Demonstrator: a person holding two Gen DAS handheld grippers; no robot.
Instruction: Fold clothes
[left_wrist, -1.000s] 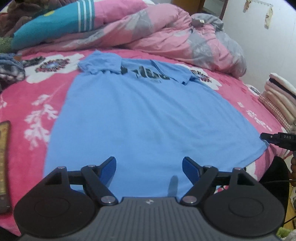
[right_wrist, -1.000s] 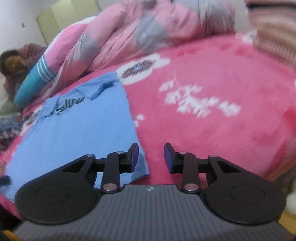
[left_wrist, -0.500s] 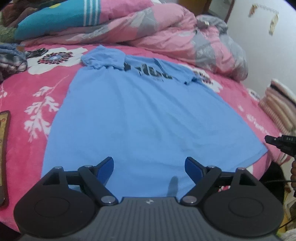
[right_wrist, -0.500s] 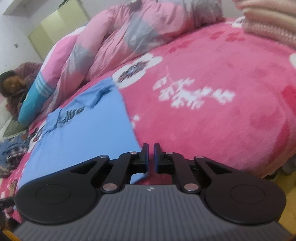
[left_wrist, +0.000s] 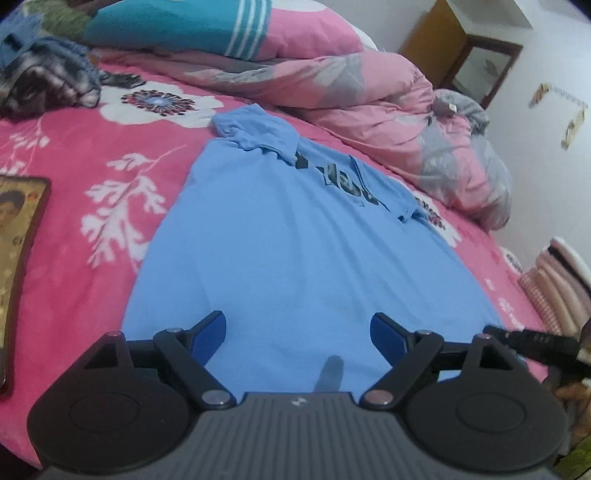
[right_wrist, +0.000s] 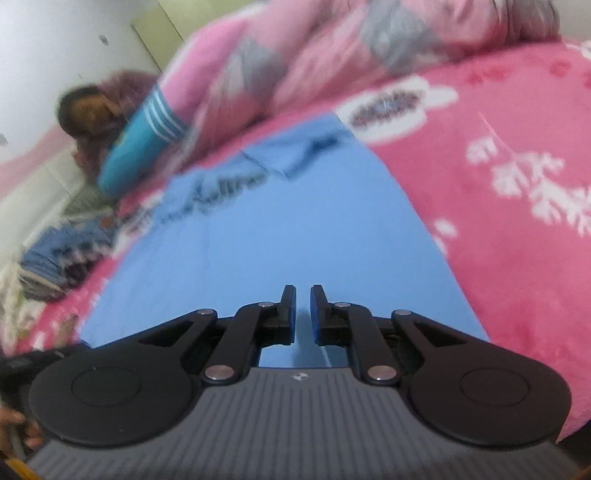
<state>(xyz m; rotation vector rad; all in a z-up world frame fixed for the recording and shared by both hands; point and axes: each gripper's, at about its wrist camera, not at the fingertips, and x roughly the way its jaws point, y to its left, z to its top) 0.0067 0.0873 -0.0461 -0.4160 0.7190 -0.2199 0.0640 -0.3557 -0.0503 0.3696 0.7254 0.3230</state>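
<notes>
No box or basket shows here; the bed (left_wrist: 66, 236), with its pink flowered blanket, carries everything. On it lies the blue T-shirt (left_wrist: 295, 251), spread flat with the hem toward the cameras and the collar far away. Both short sleeves are folded in over the chest, and they partly cover a dark print (the letters are not readable). A pink and grey quilt (left_wrist: 369, 92) is heaped behind the shirt, and a stack of folded cloth (left_wrist: 561, 284) sits at the right edge. The left gripper (left_wrist: 298, 334) hovers above the hem with its jaws wide apart and nothing between them. The right gripper (right_wrist: 303, 314) has its jaws drawn almost together over the shirt's near edge; the picture is blurred, but they seem to pinch no cloth.
</notes>
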